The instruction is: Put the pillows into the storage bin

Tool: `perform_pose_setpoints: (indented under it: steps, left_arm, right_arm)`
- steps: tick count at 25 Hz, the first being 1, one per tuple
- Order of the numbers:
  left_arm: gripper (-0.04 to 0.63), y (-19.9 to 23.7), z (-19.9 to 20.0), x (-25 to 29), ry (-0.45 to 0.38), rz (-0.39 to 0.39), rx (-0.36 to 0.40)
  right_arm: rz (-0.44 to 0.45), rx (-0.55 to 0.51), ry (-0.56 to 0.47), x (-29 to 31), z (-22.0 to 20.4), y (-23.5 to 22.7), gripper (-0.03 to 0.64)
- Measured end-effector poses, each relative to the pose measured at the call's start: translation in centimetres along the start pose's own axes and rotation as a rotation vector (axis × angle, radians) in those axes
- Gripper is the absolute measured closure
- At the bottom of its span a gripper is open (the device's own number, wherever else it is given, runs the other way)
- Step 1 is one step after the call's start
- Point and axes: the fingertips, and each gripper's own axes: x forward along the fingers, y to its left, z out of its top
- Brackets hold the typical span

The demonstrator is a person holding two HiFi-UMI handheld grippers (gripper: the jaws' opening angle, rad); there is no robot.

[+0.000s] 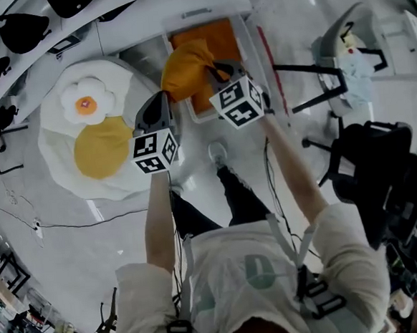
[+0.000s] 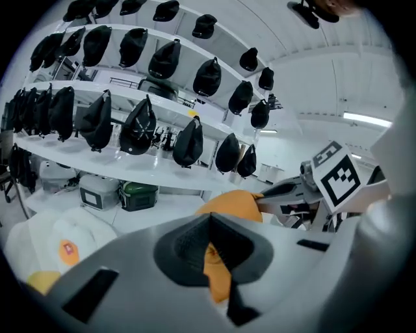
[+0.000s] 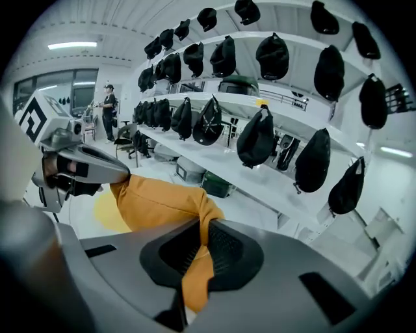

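An orange pillow (image 1: pixel 186 69) hangs in the air, held by a corner at each side. My left gripper (image 1: pixel 161 97) is shut on its left corner, and my right gripper (image 1: pixel 219 71) is shut on its right corner. The pillow hangs over the near edge of a clear storage bin (image 1: pixel 203 111), where another orange pillow (image 1: pixel 216 36) lies inside. In the left gripper view orange fabric (image 2: pixel 216 263) is pinched between the jaws of my left gripper (image 2: pixel 210 224). In the right gripper view the pillow (image 3: pixel 159 201) stretches from my right gripper (image 3: pixel 201 229) towards the left gripper (image 3: pixel 75 166).
A white fried-egg floor cushion (image 1: pixel 60 156) lies left of the bin, with a small egg pillow (image 1: pixel 85 101) and a round yellow pillow (image 1: pixel 103 149) on it. Two office chairs (image 1: pixel 382 177) stand to the right. Curved shelves of black caps (image 2: pixel 136 123) run behind the bin.
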Motion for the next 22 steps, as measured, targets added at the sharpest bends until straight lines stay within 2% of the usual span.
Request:
perform_pose_setpoints:
  steps: [2, 4, 5, 6, 8, 13, 17, 22]
  left_arm:
    - [0.588, -0.4, 0.2, 2.4, 0.006, 0.016, 0.035]
    - [0.582, -0.6, -1.3, 5.1, 0.057, 0.044, 0.036]
    - [0.526, -0.8, -2.4, 6.2, 0.094, 0.048, 0.004]
    - [0.421, -1.2, -3.4, 7.2, 0.127, 0.036, -0.039]
    - [0.413, -2.3, -4.9, 8.1, 0.162, 0.004, -0.091]
    - [0.413, -4.0, -7.5, 8.7, 0.208, -0.01, -0.084]
    - [0.413, -4.5, -7.8, 8.8, 0.211, -0.01, -0.082]
    - [0.413, -3.8, -7.1, 8.1, 0.192, 0.004, -0.092]
  right_arm:
    - [-0.036, 0.007, 0.004, 1.0, -0.9, -2.2, 0.589]
    - [-0.091, 0.052, 0.1, 2.8, -4.8, -4.1, 0.585]
    - [-0.136, 0.069, 0.159, 3.8, -7.4, -5.1, 0.479]
    - [-0.182, 0.075, 0.205, 4.4, -9.8, -6.0, 0.337]
    - [-0.23, 0.088, 0.264, 4.5, -14.0, -7.1, 0.337]
    - [-0.221, 0.243, 0.31, 2.3, -20.3, -6.9, 0.337]
    - [-0.245, 0.293, 0.288, 1.3, -21.1, -7.2, 0.337]
    - [-0.241, 0.325, 0.24, 1.1, -18.9, -7.0, 0.337]
